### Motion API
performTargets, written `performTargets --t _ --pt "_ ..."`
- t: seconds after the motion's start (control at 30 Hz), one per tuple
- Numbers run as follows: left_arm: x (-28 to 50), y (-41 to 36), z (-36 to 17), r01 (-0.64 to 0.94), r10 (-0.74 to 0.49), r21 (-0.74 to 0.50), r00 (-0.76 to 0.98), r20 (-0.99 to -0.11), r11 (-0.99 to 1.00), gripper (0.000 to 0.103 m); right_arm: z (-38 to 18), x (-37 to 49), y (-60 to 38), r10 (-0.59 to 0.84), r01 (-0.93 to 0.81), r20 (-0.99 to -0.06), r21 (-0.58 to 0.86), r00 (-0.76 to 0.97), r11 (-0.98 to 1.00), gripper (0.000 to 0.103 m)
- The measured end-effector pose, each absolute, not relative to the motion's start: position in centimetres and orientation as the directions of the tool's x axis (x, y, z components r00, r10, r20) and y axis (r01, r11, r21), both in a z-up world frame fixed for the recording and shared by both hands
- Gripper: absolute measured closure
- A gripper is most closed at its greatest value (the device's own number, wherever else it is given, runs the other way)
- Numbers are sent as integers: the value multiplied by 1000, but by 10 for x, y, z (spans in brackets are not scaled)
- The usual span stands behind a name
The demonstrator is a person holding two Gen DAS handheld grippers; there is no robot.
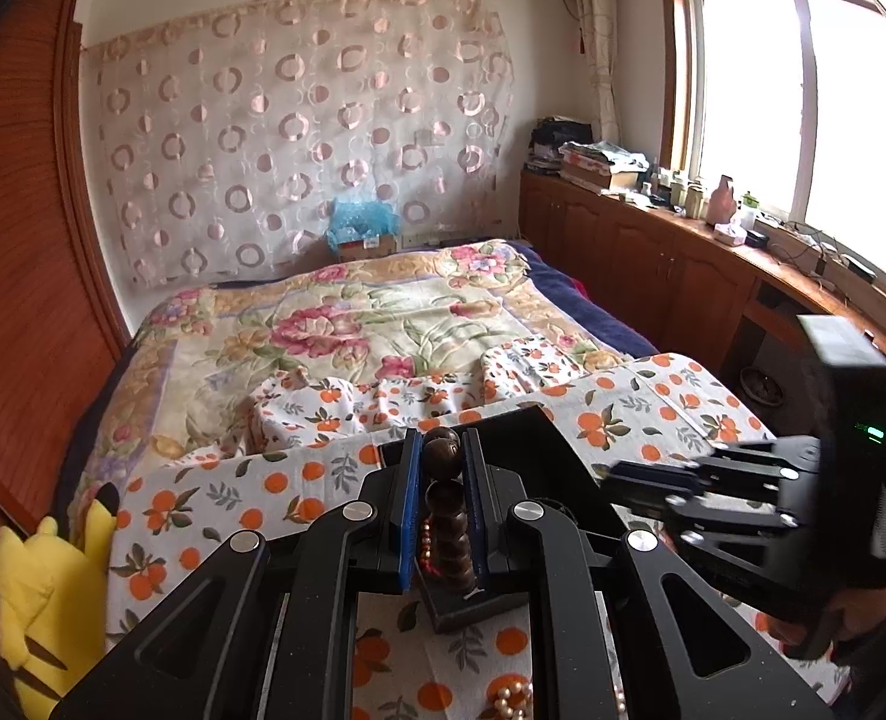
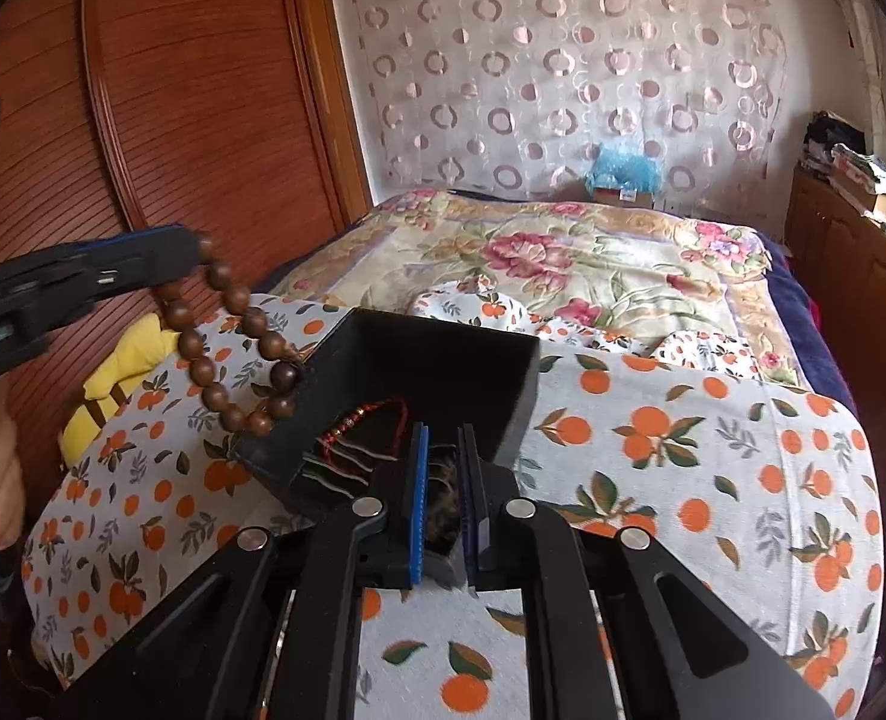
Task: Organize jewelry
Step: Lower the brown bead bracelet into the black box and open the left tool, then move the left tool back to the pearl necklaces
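Note:
My left gripper [image 1: 443, 447] is shut on a brown wooden bead bracelet [image 1: 446, 504]. In the right wrist view the left gripper [image 2: 194, 255] holds the bracelet [image 2: 227, 348] hanging over the left rim of a black jewelry box [image 2: 443, 354]. A red cord bracelet [image 2: 362, 420] lies inside the box. My right gripper [image 2: 443, 438] is shut on a dark brownish item [image 2: 443, 510] at the box's near edge; I cannot tell what it is. In the left wrist view the right gripper [image 1: 608, 474] is at the right of the box [image 1: 527, 438].
The box stands on an orange-print cloth [image 2: 683, 450] over a bed with a floral blanket [image 2: 563, 264]. A pearl strand [image 1: 512, 699] lies on the cloth near me. A yellow plush toy [image 1: 41, 594] sits at the left. Wooden wardrobe left, cabinets right.

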State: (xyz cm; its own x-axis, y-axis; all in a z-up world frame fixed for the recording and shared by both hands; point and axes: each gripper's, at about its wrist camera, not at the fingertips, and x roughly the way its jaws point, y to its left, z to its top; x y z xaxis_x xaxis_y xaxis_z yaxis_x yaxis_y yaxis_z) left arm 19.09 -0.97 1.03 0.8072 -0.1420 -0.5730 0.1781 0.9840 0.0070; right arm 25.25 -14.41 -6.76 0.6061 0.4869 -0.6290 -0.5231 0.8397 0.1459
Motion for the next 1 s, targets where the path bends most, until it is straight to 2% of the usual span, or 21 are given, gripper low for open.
performTargets --t 0.47,0.5,0.6,0.73,1.0 --pt "233 -25 -3 159 -90 61 790 -606 985 91 -81 220 -172 457 -509 -634 113 624 853 91" --pt "233 -25 -3 158 -88 63 790 -607 985 90 -81 218 -173 457 -509 -633 113 626 853 91" --pt "230 -27 -3 166 -91 68 789 -608 984 77 -86 208 -177 449 -508 -632 101 632 856 91" --pt "213 -27 -12 177 -99 70 789 -607 982 70 -90 190 -180 455 -513 -628 101 632 852 91" --pt "160 -16 -35 209 -145 30 769 -622 978 67 -98 149 -175 473 -539 -625 97 621 837 91"
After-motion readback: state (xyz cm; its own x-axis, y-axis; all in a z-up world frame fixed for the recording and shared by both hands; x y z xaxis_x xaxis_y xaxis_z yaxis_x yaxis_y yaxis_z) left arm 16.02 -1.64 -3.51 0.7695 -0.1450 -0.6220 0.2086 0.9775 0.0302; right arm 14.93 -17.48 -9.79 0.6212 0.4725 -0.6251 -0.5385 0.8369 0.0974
